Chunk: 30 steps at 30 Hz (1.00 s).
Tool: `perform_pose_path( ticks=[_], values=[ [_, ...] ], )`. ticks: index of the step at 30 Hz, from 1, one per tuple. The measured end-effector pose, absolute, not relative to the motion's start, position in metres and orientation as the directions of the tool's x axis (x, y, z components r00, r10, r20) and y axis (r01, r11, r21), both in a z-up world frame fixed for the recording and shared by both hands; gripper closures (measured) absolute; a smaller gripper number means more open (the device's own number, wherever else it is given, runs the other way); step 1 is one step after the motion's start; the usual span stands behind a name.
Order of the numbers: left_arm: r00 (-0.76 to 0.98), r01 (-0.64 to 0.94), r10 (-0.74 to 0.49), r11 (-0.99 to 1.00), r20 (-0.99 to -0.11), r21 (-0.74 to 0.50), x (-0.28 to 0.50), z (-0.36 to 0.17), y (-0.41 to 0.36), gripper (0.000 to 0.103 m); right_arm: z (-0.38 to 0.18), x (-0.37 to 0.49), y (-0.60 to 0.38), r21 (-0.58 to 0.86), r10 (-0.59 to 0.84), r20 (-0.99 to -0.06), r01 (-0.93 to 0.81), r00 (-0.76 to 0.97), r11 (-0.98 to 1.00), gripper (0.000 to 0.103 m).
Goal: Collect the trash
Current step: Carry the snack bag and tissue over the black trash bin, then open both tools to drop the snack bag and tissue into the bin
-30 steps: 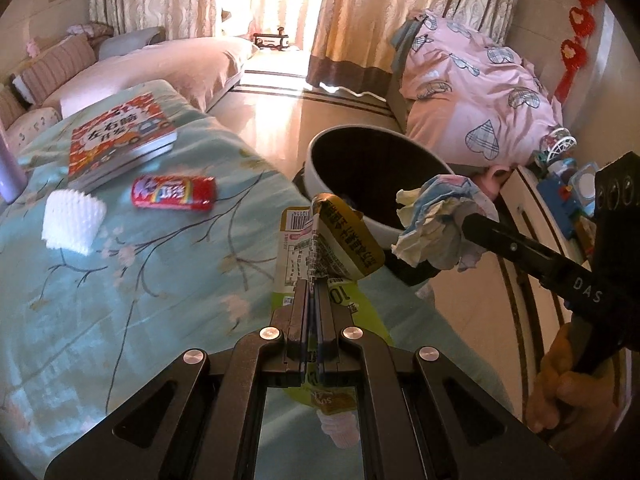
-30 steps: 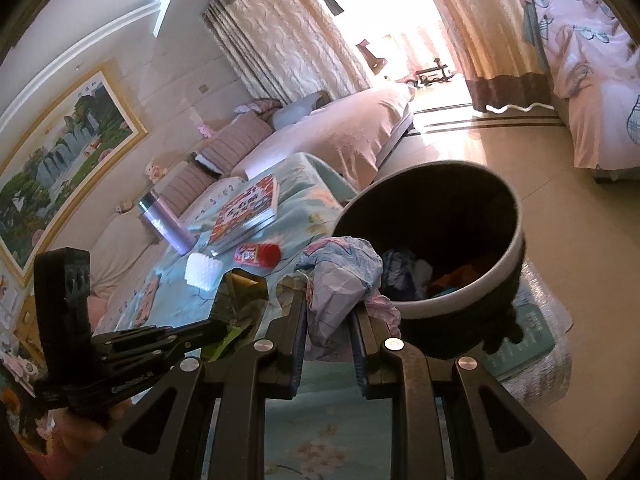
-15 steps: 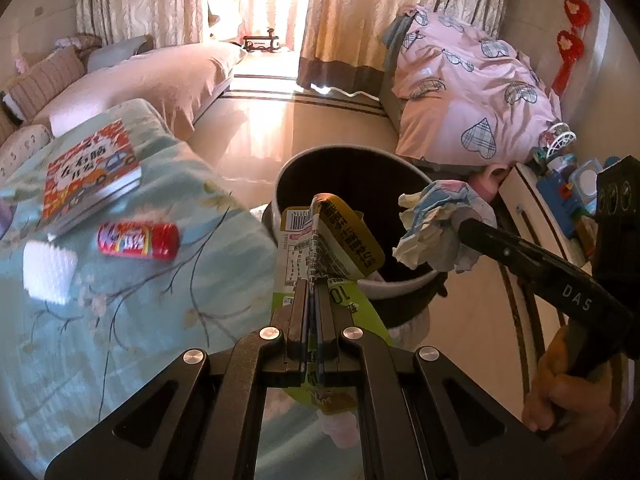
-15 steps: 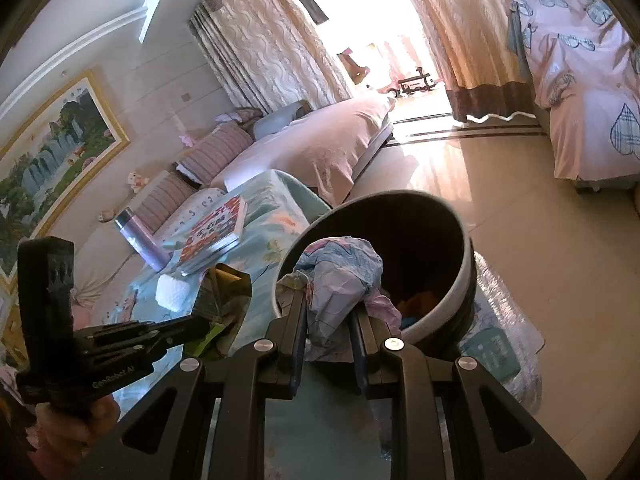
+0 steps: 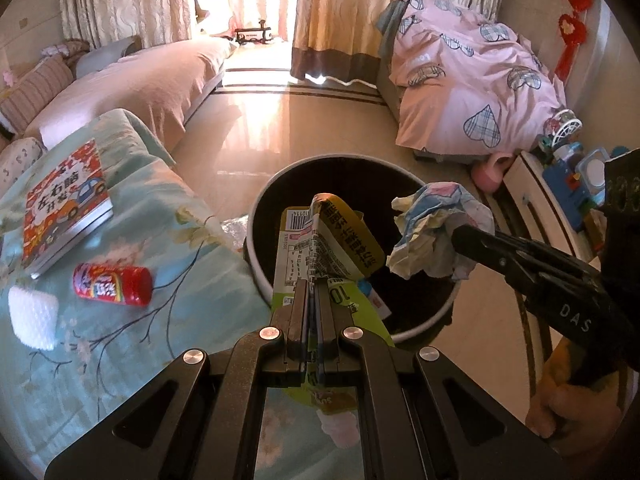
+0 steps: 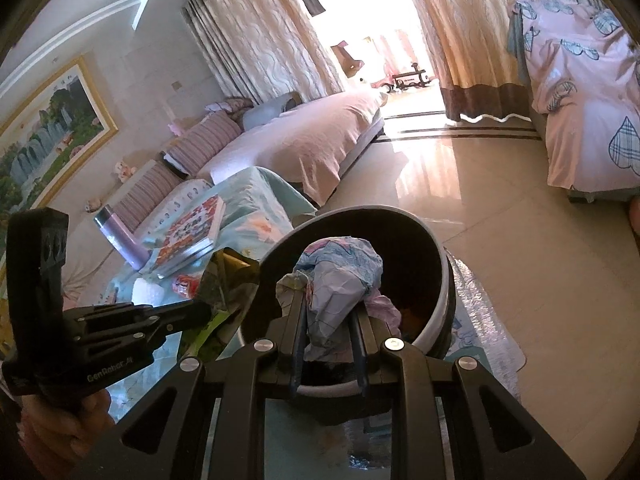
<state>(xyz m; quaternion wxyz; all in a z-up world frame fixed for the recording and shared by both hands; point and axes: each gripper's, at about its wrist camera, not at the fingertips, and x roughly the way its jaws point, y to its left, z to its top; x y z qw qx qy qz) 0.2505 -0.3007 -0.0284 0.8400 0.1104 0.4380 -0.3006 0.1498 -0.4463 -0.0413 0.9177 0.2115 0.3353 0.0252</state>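
Note:
My left gripper (image 5: 314, 284) is shut on a flattened yellow-green snack wrapper (image 5: 332, 240) and holds it over the near rim of the round dark trash bin (image 5: 260, 208). My right gripper (image 6: 330, 308) is shut on a crumpled blue-pink paper wad (image 6: 340, 276), held above the bin's opening (image 6: 440, 256). The wad (image 5: 436, 232) and right gripper also show at the right of the left wrist view. The left gripper with the wrapper (image 6: 228, 284) shows at the left of the right wrist view. Some trash lies inside the bin.
On the light-blue floral cloth (image 5: 120, 320) lie a red candy tube (image 5: 112, 284), a white foam sleeve (image 5: 32, 316) and a picture book (image 5: 64, 204). A purple flask (image 6: 120, 240) stands by the book. A pink sofa, a pink quilt pile (image 5: 472, 88) and shiny floor surround the bin.
Both grippers have moved forward towards the bin with their loads. The wrapper and the paper wad now hang over the bin's opening instead of over the cloth.

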Motion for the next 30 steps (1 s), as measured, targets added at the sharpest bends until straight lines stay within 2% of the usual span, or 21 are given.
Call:
perform_pose_path(
  ticks=[15,20,23,27,30],
  values=[
    [0.417,0.604,-0.382,0.795,-0.825,-0.063,0.272,-0.036,-0.322,0.100,-0.050,0.176,-0.456,0.377,0.178,-0.653,0.111,0.736,0.920,0.082],
    [0.404,0.611,-0.384,0.789,-0.830,-0.068,0.275,-0.036,-0.326,0.099,-0.052,0.183,-0.461,0.376,0.180,-0.665,0.117,0.725,0.919,0.078],
    [0.400,0.616,-0.390,0.784,-0.830,-0.072,0.274,-0.035,-0.328,0.093,-0.053,0.186,-0.465,0.395,0.191,-0.664,0.123,0.723,0.910,0.074],
    [0.413,0.611,-0.392,0.788,-0.822,-0.069,0.272,-0.032,-0.326,0.079,-0.053,0.185,-0.470,0.409,0.196,-0.661,0.129,0.724,0.904,0.066],
    [0.415,0.606,-0.403,0.791,-0.816,-0.083,0.272,-0.030,-0.322,0.075,-0.053,0.183,-0.469,0.414,0.198,-0.658,0.130,0.727,0.901,0.062]
  ],
)
